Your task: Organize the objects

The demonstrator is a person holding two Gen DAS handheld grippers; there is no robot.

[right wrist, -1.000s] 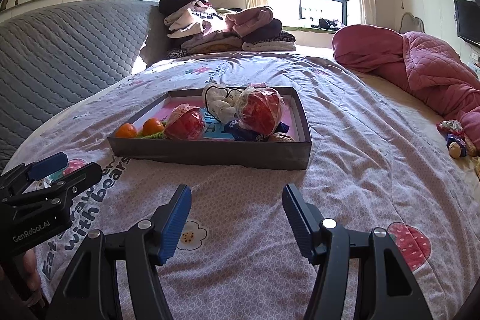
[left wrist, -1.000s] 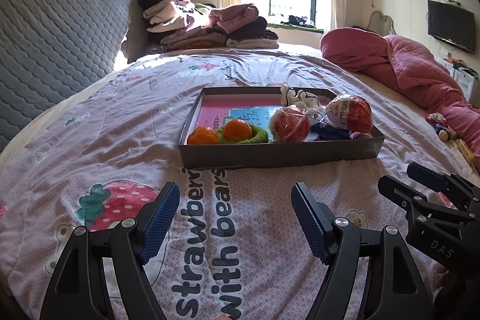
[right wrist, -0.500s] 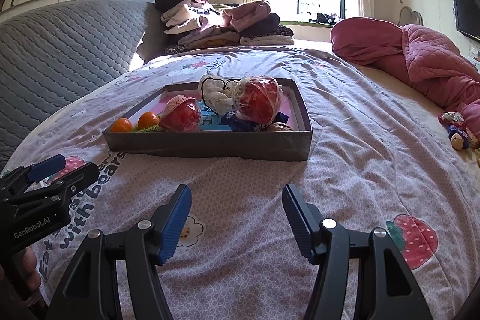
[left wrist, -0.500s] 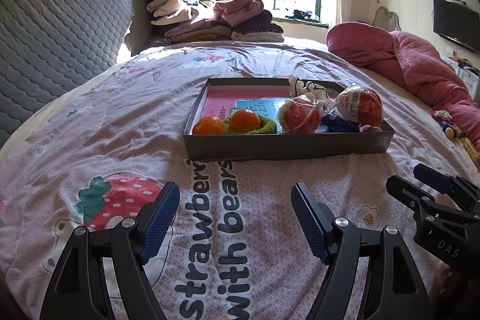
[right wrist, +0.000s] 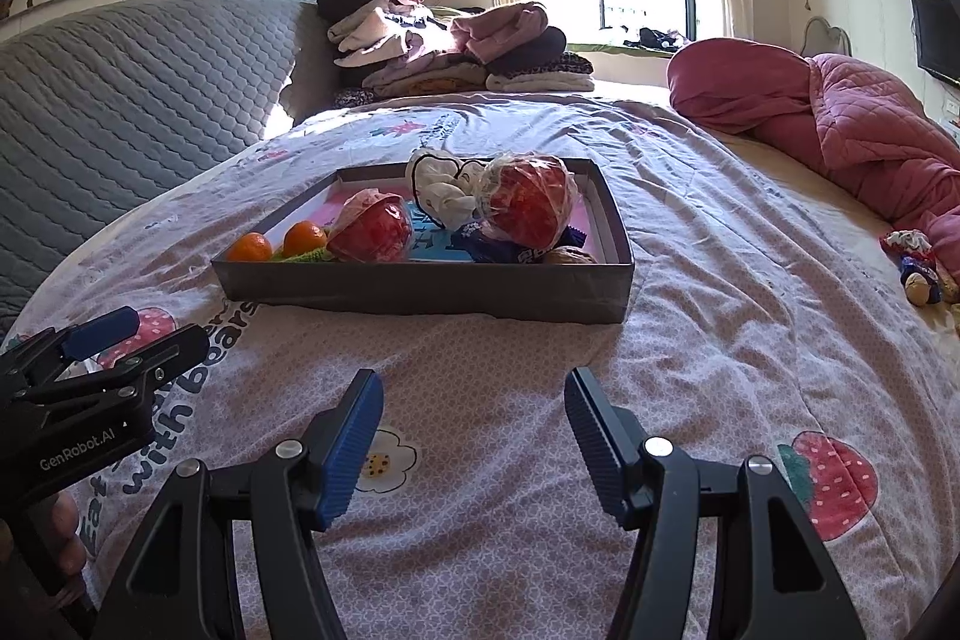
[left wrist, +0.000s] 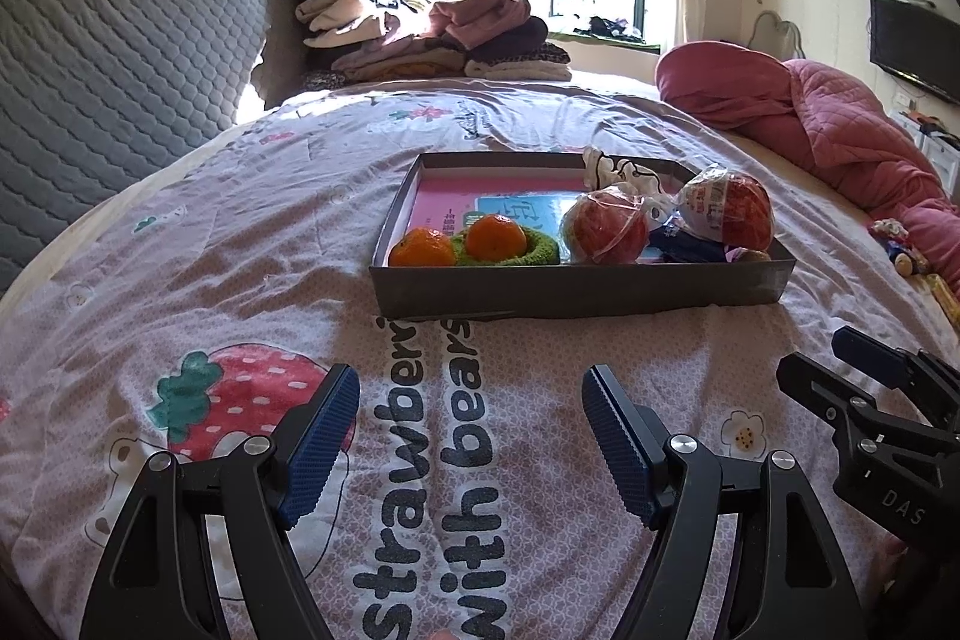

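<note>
Resting on the strawberry-print bedspread [left wrist: 252, 232], a shallow grey tray [left wrist: 576, 289] is shown holding two mandarins [left wrist: 422, 248], one seated in a green knitted ring [left wrist: 510, 253], together with two red fruits wrapped in clear film [right wrist: 371, 229], a white cloth bundle [right wrist: 447, 196] and a dark blue packet [right wrist: 504, 247]. All task items in view are thus gathered inside the tray; whether sorting is complete or yet to come cannot be settled. Both the left gripper [left wrist: 471, 436] and the right gripper [right wrist: 474, 430] are held short of the tray, above the bedspread, fingers spread wide and nothing held. Several hazards are judged likely: the film wraps may slip or tear under a pinch, round fruit may roll off the soft, uneven bedding, and the light tray may tilt if its near wall is pressed.
</note>
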